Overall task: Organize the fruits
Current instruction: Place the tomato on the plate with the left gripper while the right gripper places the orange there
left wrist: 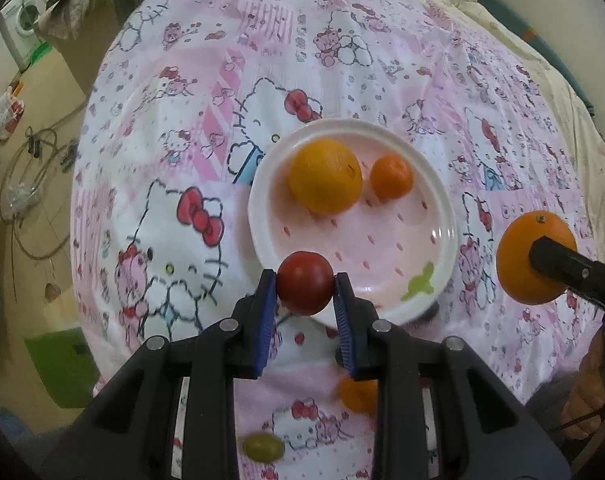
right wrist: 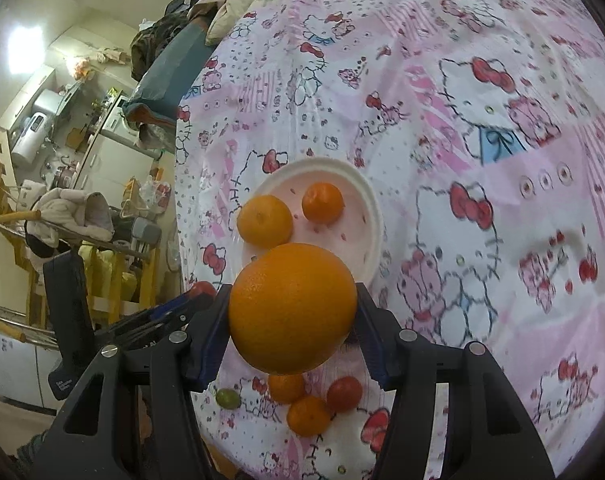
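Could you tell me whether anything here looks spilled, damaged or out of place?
Nothing looks spilled or damaged. The plate sits flat with two oranges on it. A few small fruits and a green grape lie loose on the patterned cloth, not yet on the plate.

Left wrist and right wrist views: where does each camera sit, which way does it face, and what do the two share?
Left wrist: on the left tool, looking steeply down at the plate; its fingers clamp a red tomato; the right tool's finger and a hand show at right.
Right wrist: on the right tool, angled down across the bed; it grips a large orange; the left tool shows at left.
Shared: plate, its two oranges, the held orange and tomato, green grape, the cartoon-cat sheet.
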`<state>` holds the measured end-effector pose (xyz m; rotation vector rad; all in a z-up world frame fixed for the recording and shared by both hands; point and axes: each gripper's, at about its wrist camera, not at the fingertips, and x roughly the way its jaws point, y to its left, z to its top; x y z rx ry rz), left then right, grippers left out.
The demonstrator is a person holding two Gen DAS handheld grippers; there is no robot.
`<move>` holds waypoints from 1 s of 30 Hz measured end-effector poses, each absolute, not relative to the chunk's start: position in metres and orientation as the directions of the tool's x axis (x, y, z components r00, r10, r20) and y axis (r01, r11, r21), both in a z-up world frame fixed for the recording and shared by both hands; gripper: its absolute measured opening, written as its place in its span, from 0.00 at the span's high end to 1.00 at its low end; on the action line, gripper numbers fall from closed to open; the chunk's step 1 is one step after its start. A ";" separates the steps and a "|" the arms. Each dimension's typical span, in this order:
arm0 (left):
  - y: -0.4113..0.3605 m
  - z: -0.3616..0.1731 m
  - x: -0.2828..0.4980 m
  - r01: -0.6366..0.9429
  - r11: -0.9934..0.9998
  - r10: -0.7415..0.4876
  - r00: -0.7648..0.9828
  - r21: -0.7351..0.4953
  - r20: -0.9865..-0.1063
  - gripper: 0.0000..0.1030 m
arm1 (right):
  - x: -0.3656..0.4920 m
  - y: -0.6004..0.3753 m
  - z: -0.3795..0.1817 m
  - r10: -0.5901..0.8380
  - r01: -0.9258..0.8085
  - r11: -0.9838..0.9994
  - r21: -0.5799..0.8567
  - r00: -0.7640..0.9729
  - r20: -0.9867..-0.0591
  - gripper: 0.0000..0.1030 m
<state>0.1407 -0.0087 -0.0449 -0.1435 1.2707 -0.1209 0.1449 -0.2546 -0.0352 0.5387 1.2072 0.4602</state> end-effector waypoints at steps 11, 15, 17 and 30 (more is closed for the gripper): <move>-0.020 -0.071 0.167 0.032 0.989 -0.149 0.258 -0.146 -0.955 0.76 | 0.172 -0.232 -0.072 0.599 -0.044 0.794 0.606 0.226 -0.768 0.42; -0.023 -0.079 0.177 0.044 0.991 -0.133 0.246 -0.126 -0.960 0.76 | 0.183 -0.229 -0.080 0.581 -0.041 0.809 0.587 0.214 -0.785 0.42; -0.024 -0.083 0.181 0.047 0.992 -0.128 0.237 -0.120 -0.963 0.76 | 0.190 -0.228 -0.086 0.577 -0.038 0.812 0.582 0.199 -0.792 0.42; -0.025 -0.104 0.213 0.028 0.993 -0.120 0.201 -0.117 -0.972 0.76 | 0.219 -0.215 -0.118 0.613 -0.023 0.787 0.616 0.139 -0.778 0.42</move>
